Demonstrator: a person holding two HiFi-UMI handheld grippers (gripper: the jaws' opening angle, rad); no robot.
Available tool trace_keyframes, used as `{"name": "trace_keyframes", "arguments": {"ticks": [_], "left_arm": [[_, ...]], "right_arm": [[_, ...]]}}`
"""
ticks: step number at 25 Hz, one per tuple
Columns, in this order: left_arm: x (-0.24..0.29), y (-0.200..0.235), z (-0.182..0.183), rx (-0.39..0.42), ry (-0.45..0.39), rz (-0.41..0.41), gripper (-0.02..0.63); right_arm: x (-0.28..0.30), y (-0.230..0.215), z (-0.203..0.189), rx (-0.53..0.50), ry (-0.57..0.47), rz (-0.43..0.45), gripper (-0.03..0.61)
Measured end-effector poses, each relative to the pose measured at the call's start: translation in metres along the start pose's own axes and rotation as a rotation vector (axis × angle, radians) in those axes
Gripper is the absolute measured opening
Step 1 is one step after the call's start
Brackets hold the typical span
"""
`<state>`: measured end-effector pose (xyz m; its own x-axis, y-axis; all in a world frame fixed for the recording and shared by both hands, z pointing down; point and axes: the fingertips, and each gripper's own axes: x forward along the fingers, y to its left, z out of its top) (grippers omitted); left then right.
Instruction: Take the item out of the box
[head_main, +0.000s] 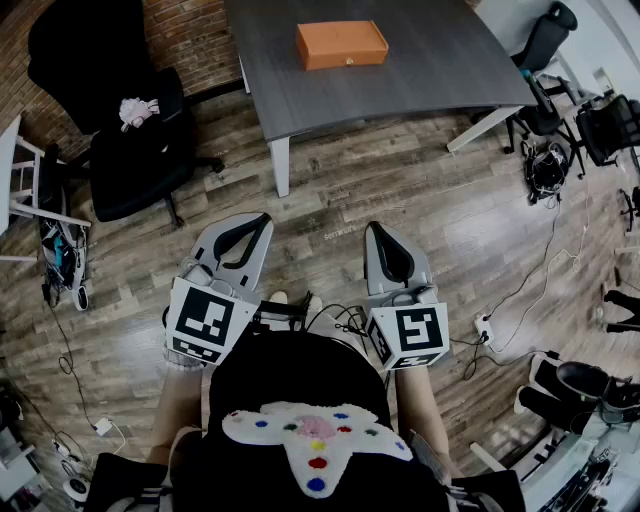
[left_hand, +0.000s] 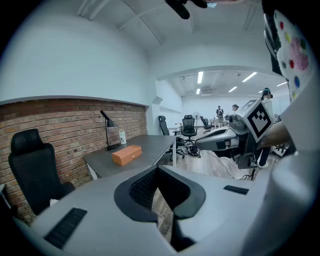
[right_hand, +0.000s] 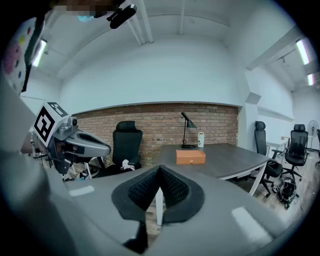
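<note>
At the far left of the room a black office chair (head_main: 130, 130) stands against the brick wall with a pink soft toy (head_main: 135, 110) on its seat, well apart from the work and no part of it. Nearer, the left gripper (head_main: 255, 222) is held low and close to the person's body, pointing out over the wooden floor (head_main: 330, 200); its jaws meet at the tips with nothing between them, which suits a carrying pose rather than a reach. Ahead and far off, the orange box (head_main: 341, 44) lies flat on the grey table (head_main: 400, 80), towards the table's far side. Its lid looks shut, so the item it should hold cannot be seen. A desk lamp (right_hand: 187, 127) stands beyond the box by the wall. To the right, the right gripper (head_main: 378, 228) sits level with its partner, also closed and empty, aimed at the table. Both tools are well short of the box, so the task looks not yet begun, and the person probably has to walk up to the table first. At the far right, more chairs (head_main: 545, 40) and loose cables (head_main: 545, 270) crowd the floor, something to step around.
</note>
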<state>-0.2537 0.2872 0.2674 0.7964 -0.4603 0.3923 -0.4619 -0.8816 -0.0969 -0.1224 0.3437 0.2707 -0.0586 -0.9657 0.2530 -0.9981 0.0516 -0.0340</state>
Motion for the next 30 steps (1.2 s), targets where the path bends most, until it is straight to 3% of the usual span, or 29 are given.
{"name": "trace_keyframes", "arguments": {"ticks": [13, 30], "left_arm": [[0.005, -0.007, 0.002, -0.013, 0.007, 0.0, 0.005], [0.017, -0.052, 0.022, -0.014, -0.031, 0.09, 0.005]], "right_arm": [[-0.002, -0.005, -0.006, -0.007, 0.021, 0.015, 0.009], [-0.032, -0.055, -0.006, 0.004, -0.036, 0.053, 0.009]]}}
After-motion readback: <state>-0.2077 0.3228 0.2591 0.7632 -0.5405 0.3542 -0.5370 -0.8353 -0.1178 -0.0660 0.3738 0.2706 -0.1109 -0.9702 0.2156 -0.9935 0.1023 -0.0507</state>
